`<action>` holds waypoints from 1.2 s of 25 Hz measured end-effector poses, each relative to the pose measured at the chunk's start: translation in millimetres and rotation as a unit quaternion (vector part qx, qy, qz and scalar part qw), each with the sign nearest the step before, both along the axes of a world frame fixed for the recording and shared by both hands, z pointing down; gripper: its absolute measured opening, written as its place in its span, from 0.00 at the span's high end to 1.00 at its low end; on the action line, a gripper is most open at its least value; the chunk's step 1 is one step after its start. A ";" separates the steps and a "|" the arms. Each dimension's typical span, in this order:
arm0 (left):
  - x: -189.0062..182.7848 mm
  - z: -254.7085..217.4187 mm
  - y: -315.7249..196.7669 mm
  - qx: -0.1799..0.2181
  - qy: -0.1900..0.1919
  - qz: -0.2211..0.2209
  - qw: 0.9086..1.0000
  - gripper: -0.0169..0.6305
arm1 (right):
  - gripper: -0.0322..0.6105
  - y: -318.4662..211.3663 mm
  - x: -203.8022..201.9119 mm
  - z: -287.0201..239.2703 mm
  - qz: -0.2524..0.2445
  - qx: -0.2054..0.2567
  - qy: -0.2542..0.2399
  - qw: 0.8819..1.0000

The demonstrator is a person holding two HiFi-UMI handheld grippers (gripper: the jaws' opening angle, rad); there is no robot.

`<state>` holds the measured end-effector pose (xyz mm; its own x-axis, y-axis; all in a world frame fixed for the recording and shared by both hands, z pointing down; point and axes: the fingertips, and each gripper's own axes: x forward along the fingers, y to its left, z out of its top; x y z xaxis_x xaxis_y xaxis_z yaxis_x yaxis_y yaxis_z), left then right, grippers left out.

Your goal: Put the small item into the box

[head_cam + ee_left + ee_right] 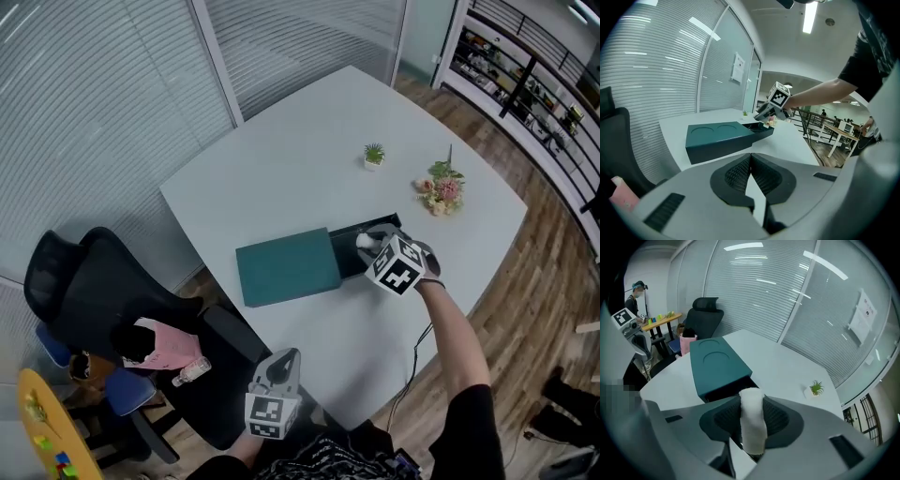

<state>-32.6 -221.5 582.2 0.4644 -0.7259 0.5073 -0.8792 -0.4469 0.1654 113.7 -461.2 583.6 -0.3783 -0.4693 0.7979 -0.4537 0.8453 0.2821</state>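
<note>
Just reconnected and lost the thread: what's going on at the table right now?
A person is working with two grippers at a white table. The right hand-held gripper is clamped on a small white item and is at the pulled-out dark tray of the teal box; the item is not yet released. The left hand-held gripper is shut and empty, low by the table's near edge.
</note>
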 end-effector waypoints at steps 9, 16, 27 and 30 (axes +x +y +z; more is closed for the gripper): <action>-3.6 18.8 -0.2 -0.035 0.014 -0.026 0.999 0.95 | 0.72 -16.6 -12.9 54.4 -0.046 -0.052 0.034 0.997; -9.1 32.4 -0.1 -0.061 0.023 -0.046 0.997 0.95 | 0.72 -21.0 -16.1 91.2 -0.060 -0.078 0.070 0.993; -12.1 41.2 3.6 -0.077 0.026 -0.054 0.995 0.95 | 0.71 -22.2 -16.1 100.1 -0.021 -0.100 0.036 0.994; -7.9 37.6 3.6 -0.072 0.028 -0.051 0.996 0.95 | 0.64 -23.2 -14.6 97.8 -0.006 -0.099 0.015 0.995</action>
